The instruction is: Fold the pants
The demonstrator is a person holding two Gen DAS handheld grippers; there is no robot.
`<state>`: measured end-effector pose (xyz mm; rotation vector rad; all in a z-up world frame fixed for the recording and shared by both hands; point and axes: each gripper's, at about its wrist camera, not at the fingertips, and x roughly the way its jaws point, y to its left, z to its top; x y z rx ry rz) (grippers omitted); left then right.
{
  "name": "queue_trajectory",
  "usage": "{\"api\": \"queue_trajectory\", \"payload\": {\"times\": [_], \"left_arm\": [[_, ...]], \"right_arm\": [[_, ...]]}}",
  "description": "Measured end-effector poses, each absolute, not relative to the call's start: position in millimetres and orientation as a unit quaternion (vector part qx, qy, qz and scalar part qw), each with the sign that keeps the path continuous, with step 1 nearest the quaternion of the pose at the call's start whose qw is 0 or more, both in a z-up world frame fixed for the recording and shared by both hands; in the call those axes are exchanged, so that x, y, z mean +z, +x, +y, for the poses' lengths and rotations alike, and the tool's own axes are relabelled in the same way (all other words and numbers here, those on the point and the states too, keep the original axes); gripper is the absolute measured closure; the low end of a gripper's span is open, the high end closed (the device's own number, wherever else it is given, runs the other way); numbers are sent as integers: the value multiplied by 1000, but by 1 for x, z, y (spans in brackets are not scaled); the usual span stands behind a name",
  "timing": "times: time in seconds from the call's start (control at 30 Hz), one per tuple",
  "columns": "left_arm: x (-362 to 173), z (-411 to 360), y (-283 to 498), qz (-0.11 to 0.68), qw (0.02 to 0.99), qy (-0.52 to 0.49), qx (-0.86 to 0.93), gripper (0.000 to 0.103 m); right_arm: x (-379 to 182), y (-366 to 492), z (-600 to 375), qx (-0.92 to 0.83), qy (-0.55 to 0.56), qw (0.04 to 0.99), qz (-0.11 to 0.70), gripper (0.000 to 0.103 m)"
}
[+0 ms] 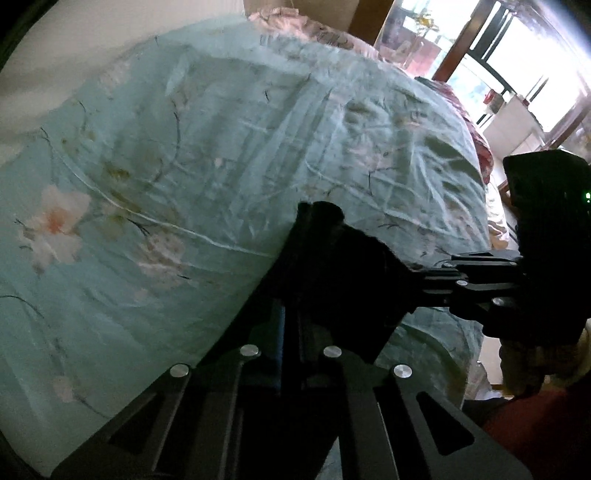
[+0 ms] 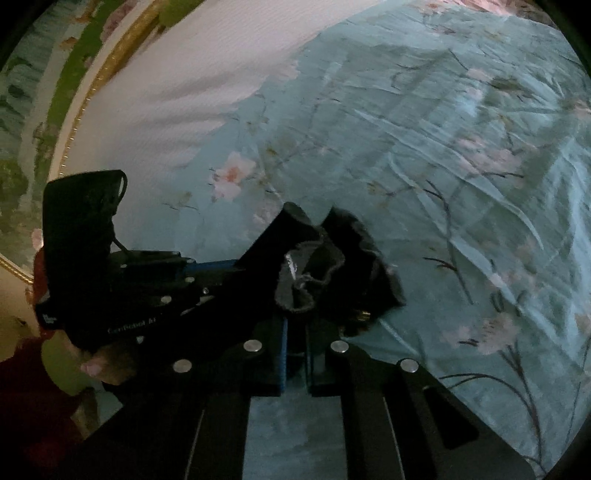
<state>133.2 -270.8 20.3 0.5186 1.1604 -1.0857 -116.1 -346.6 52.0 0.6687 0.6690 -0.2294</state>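
Observation:
The black pants (image 1: 343, 266) hang bunched between both grippers, lifted above the bed. My left gripper (image 1: 314, 218) is shut on a black fold of them. My right gripper (image 2: 314, 221) is shut on the waistband end of the pants (image 2: 332, 266), where a drawstring and a small metal part show. The right gripper also shows in the left wrist view (image 1: 480, 273), at the right and close by. The left gripper shows in the right wrist view (image 2: 207, 269), at the left. Most of the pants is hidden behind the fingers.
A pale teal bedspread with pink blossoms (image 1: 184, 166) covers the bed below. A white pillow or headboard (image 2: 192, 74) lies at the far left. A window and white furniture (image 1: 517, 92) stand beyond the bed's right edge. A floral quilt (image 1: 314, 29) lies at the far end.

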Motion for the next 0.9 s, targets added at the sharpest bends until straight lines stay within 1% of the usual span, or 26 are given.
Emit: {"api": "queue_trajectory", "payload": {"times": [0.23,0.33,0.53,0.73,0.87,0.9], "left_arm": [[51,-279,148,487,696,230,-474,100],[50,-292,147,480,691,250,-480,100],[16,-306,141,495,663,289,-481,100],[-8,-316,145,511,650,305,-472,98],[-7,-319,147,510,652,307,-469,90],[-5,-319,148,511,652,306,-470,90]], "right_arm": [[92,-111,-346,-94,321,903,271,95],[98,-118,-356,-105,330,903,256,96],[64,-124,-370,-142,354,878,291,96],[28,-129,-386,-171,386,850,315,96],[29,-128,-389,-180,390,842,325,92],[31,-128,-389,-181,390,841,329,90]]}}
